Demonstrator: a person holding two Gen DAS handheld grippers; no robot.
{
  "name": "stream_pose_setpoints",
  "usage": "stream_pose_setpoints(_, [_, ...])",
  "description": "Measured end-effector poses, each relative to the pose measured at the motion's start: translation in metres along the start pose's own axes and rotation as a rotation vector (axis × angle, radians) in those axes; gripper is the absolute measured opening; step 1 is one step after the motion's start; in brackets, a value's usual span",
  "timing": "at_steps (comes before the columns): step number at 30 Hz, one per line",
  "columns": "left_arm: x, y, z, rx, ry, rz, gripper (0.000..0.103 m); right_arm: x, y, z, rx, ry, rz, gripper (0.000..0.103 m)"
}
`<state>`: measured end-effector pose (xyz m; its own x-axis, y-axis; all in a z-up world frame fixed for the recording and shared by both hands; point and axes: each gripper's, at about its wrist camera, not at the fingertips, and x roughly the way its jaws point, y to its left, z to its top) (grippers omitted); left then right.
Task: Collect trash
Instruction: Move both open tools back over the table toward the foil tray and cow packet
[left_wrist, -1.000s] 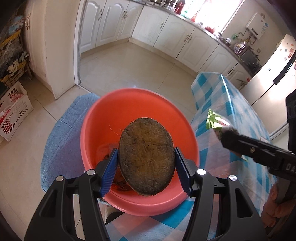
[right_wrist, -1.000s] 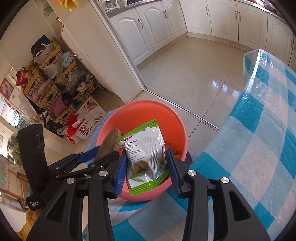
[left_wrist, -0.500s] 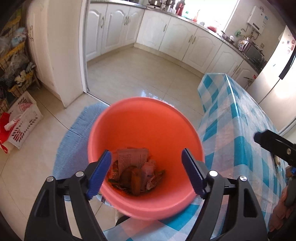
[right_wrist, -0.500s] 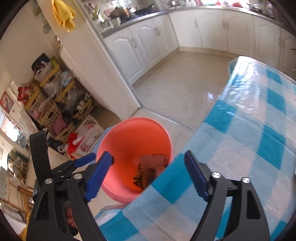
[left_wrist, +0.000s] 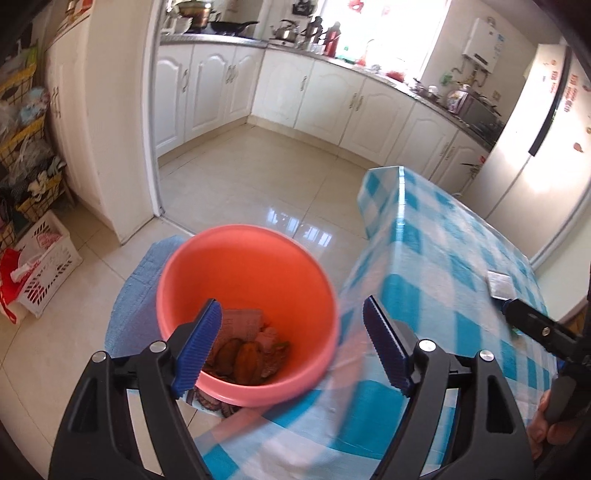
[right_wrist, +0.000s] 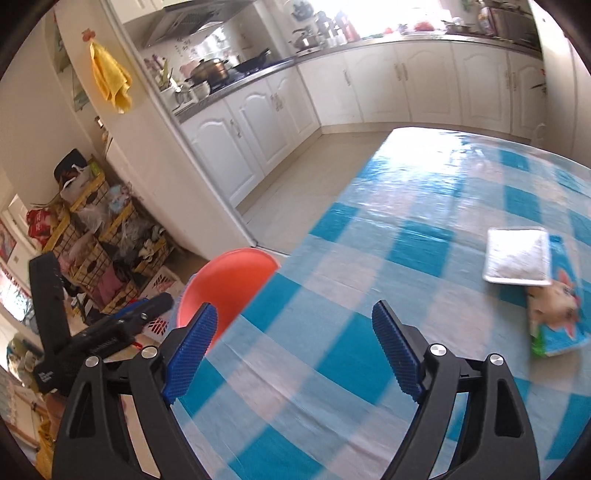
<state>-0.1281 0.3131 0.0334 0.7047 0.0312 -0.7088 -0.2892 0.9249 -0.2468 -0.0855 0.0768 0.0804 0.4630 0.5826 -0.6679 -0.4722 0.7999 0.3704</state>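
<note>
The bucket (left_wrist: 255, 266) is coral-orange, holding brown scraps (left_wrist: 240, 356). Beside it, the bench (right_wrist: 424, 236) wears a blue-and-white checked cloth. On the bench lie a silver-white pouch (right_wrist: 516, 258) and a blue packet (right_wrist: 557, 317). The tongs' pads (left_wrist: 384, 347) are ribbed blue on black.

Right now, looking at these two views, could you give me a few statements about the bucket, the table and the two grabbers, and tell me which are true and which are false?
1. The left gripper is open and holds nothing. True.
2. The orange bucket is empty. False: it has wrappers and scraps at the bottom.
3. A silver packet lies on the checked tablecloth. True.
4. The right gripper is clamped on a snack bag. False: its fingers are apart with nothing between them.
5. The bucket stands on the table. False: it sits lower, beside the table edge.
</note>
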Motion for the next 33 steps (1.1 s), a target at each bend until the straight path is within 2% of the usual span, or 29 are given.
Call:
stream_pose_setpoints(8, [-0.017,-0.047,-0.008,0.055,-0.002,-0.049,0.085,-0.036,-0.046,-0.025,0.071,-0.039,-0.065,0.085])
stream_pose_setpoints(12, [-0.020,-0.073,-0.012,0.090,0.009,-0.070,0.088,-0.054,-0.072,-0.035,0.123,-0.057,-0.101,0.089])
stream_pose_setpoints(19, [-0.015,-0.121,-0.022,0.164,0.046,-0.069,0.095,-0.080,-0.113,-0.047,0.201,-0.087,-0.166,0.091])
stream_pose_setpoints(26, [-0.005,-0.161,-0.025,0.214,0.081,-0.076,0.096,-0.086,-0.145,-0.042,0.168,-0.077,-0.244,0.091])
stream_pose_setpoints(29, [0.004,-0.174,-0.025,0.220,0.103,-0.079,0.096,-0.077,-0.154,-0.034,0.116,-0.046,-0.298,0.091])
stream_pose_setpoints(33, [0.012,-0.191,-0.021,0.233,0.114,-0.095,0.096,-0.056,-0.165,-0.025,0.076,0.010,-0.303,0.091])
